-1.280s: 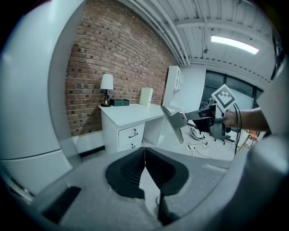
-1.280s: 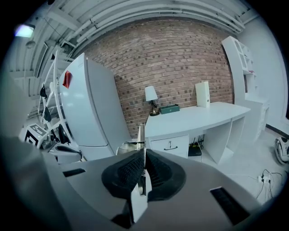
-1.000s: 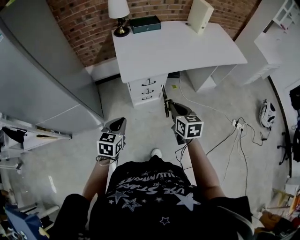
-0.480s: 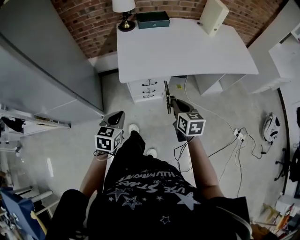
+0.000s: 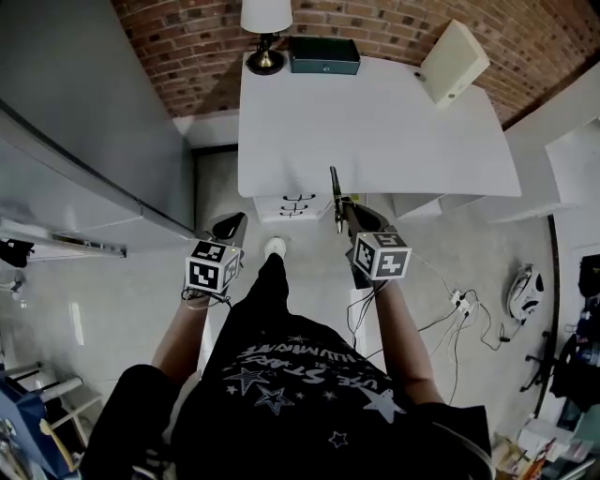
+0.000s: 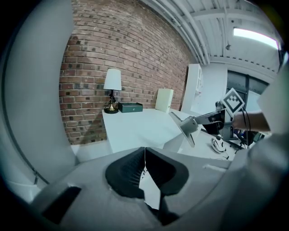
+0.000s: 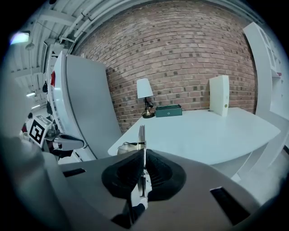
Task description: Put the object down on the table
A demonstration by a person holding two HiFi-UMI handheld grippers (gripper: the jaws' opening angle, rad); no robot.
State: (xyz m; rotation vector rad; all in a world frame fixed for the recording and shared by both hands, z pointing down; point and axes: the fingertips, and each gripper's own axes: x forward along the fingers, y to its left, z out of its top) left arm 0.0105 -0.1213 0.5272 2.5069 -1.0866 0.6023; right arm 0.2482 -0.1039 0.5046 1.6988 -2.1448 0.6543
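My right gripper (image 5: 349,214) is shut on a thin flat metal object (image 5: 335,197) that sticks out edge-on beyond the jaws, over the floor just short of the white table's (image 5: 375,122) front edge. In the right gripper view the object (image 7: 142,140) stands upright between the dark pads (image 7: 160,173), with the table (image 7: 203,131) ahead. My left gripper (image 5: 232,228) is shut with nothing in it, level with the right one and to its left. In the left gripper view the closed jaws (image 6: 144,169) face the table, and the held object (image 6: 186,128) shows at right.
At the table's back edge stand a lamp (image 5: 266,28), a dark green box (image 5: 324,56) and a white box (image 5: 452,62). White drawers (image 5: 298,204) sit under the table. A large grey panel (image 5: 84,122) stands at left. Cables (image 5: 459,305) lie on the floor at right.
The person has walked toward the table, which now lies closer under both grippers. Both grippers stay shut, and the right one still holds the object.
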